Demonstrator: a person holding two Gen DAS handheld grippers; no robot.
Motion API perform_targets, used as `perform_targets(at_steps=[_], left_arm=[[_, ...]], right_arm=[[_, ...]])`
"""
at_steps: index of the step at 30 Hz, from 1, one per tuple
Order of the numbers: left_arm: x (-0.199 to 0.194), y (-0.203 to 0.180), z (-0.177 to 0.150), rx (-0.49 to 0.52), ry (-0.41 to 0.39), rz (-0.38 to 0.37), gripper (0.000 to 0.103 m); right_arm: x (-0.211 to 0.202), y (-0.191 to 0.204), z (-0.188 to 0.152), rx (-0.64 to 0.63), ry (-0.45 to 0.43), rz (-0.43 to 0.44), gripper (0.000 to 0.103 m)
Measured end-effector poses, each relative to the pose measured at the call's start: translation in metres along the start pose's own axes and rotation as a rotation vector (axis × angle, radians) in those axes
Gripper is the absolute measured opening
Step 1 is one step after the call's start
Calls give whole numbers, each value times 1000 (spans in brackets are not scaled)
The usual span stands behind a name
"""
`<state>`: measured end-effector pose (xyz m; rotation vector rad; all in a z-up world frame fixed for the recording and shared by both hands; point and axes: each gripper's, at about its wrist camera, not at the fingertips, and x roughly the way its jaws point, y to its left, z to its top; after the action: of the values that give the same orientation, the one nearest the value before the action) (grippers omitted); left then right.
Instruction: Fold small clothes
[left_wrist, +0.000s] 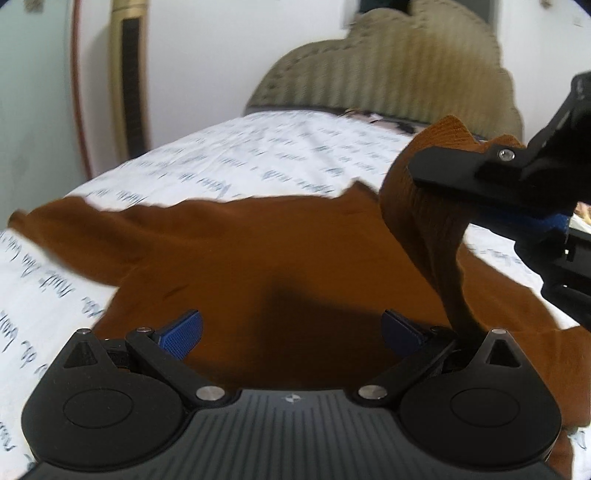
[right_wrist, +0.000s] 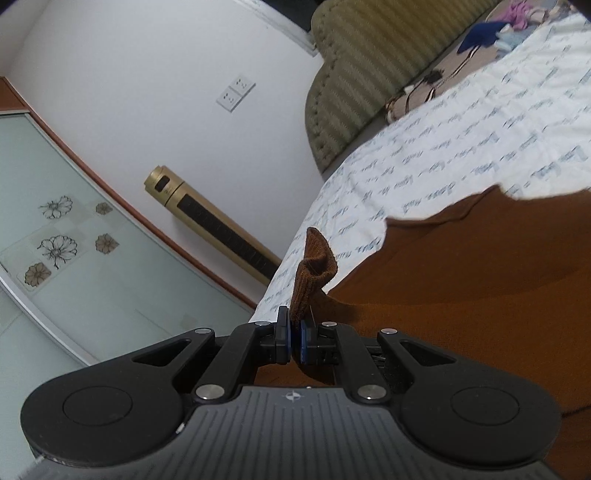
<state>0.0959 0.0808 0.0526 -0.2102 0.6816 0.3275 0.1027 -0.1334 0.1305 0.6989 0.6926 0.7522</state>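
One brown knitted garment lies spread on the bed's script-printed white sheet, its ribbed cuff lifted and pinched between the nearly closed pads of the right gripper. The left gripper hovers over the cloth with jaws wide apart and nothing between them. Beyond stand an olive padded headboard and a gold tower fan against the white wall.

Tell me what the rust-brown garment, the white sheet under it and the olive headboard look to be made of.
Rust-brown garment: a matte knit, probably cotton or wool blend; the cuff pinched in the right gripper shows fine ribbing.
White sheet with grey script print: thin woven fabric, likely cotton, matte and lightly creased.
Olive headboard: padded upholstery with channelled ridges and a studded edge; the fibre cannot be told.
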Motion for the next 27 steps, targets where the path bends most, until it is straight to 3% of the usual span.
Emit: perform_targets(at_steps=[12, 18, 21, 22, 23, 24, 27], left_arm=[[-20, 85, -2, -75, 34, 132, 103], [-26, 104, -3, -83, 51, 170, 103], [-25, 105, -4, -89, 62, 173, 103], [-24, 105, -4, -90, 64, 172, 103], [-24, 104, -4, -89, 67, 170, 103], [-21, 105, -2, -89, 67, 169, 103], [-19, 102, 6, -90, 39, 147, 103]], right_arm=[[92, 6, -27, 11, 82, -31, 11], [132, 0, -44, 4, 168, -108, 12], [142, -5, -53, 19, 210, -128, 16], [143, -6, -55, 28, 221, -123, 22], [143, -6, -57, 32, 227, -122, 35], [141, -6, -58, 34, 225, -117, 39], [123, -4, -52, 31, 185, -78, 40]])
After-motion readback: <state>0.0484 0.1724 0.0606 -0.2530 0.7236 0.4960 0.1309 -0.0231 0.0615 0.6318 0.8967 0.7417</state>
